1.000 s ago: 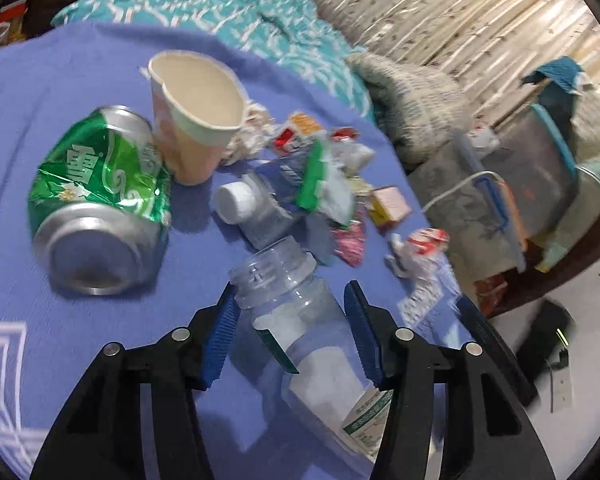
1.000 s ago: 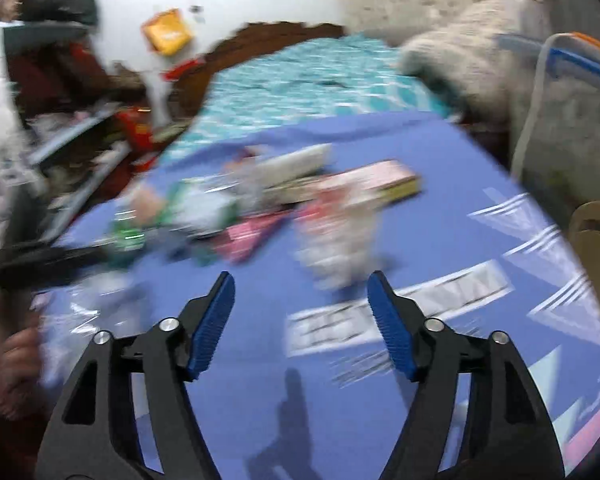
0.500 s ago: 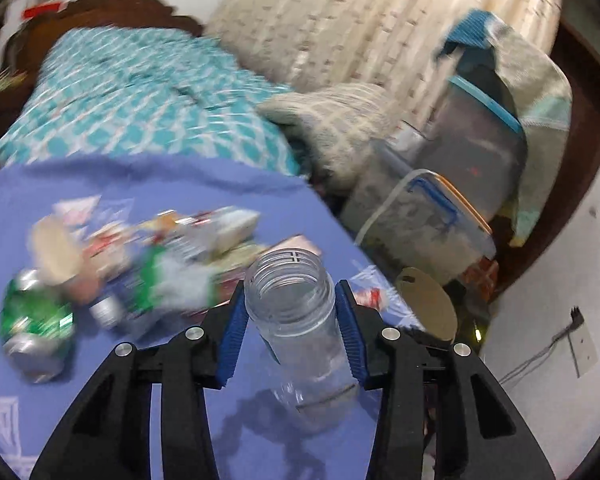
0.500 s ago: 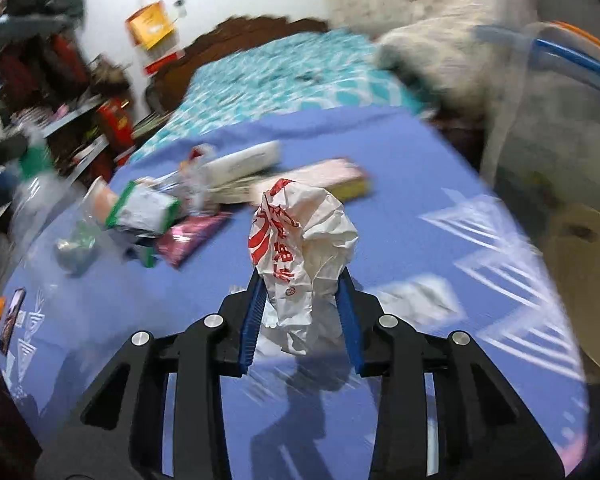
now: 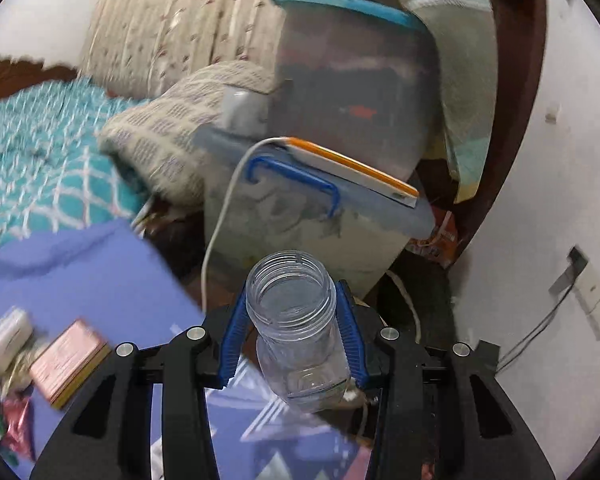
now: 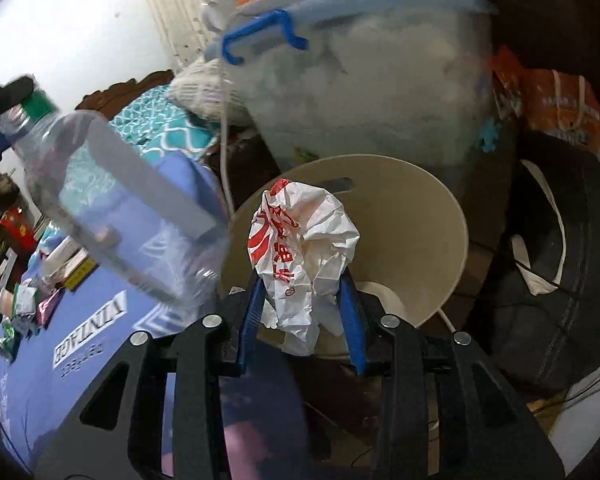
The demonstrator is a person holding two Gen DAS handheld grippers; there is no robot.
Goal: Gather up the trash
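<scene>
Left hand-held gripper (image 5: 290, 334) sits at the bottom centre of its frame, blue pads pressed on the sides of a clear plastic bottle (image 5: 296, 328) whose open mouth faces the lens. A second ago this bottle lay on the purple bed cover between wide jaws; it now hangs past the cover's corner (image 5: 100, 276), which has slid to the lower left. Right hand-held gripper (image 6: 302, 300) is opening, a crumpled white-and-red wrapper (image 6: 304, 256) between its pads; a second ago its jaws were wide and bare, the wrapper lying on the cover.

Just behind the wrapper stands a beige waste bin (image 6: 420, 216), which only the right view shows; that view also shows the bottle from the side, at centre left, with its green label near the top. Beyond, both views hold a lidded storage box (image 5: 300, 216) with a blue handle and a white cable (image 5: 224, 208); a phone (image 5: 352, 168) lies on its lid. The left view alone shows a pink carton (image 5: 70, 362) at lower left.
</scene>
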